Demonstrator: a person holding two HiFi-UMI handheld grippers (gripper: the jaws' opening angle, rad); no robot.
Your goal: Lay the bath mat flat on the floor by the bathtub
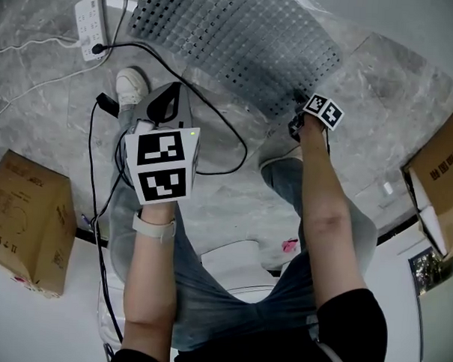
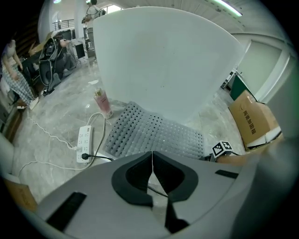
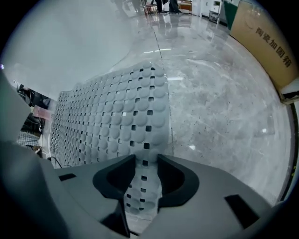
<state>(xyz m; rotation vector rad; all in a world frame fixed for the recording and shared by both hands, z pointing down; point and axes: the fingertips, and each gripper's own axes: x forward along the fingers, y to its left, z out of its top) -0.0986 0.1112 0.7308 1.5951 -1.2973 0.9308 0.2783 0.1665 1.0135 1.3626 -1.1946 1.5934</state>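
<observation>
The grey bath mat (image 1: 240, 42), dotted with holes, lies spread on the marble floor against the white bathtub (image 2: 163, 60). My right gripper (image 1: 296, 125) points down at the mat's near right corner. In the right gripper view the mat (image 3: 112, 112) fills the gap between the jaws of the right gripper (image 3: 146, 163), which stand apart and do not visibly press on it. My left gripper (image 1: 162, 99) hangs above the floor short of the mat, over a black cable. In its own view the left gripper (image 2: 152, 158) is shut with nothing in it, and the mat (image 2: 154, 133) lies ahead.
A white power strip (image 1: 91, 26) and its black cable (image 1: 214, 116) lie left of the mat. Cardboard boxes stand at the left (image 1: 26, 220) and right (image 1: 440, 171). A pink bottle (image 2: 102, 102) stands by the tub. The person's white shoe (image 1: 131, 86) rests near the left gripper.
</observation>
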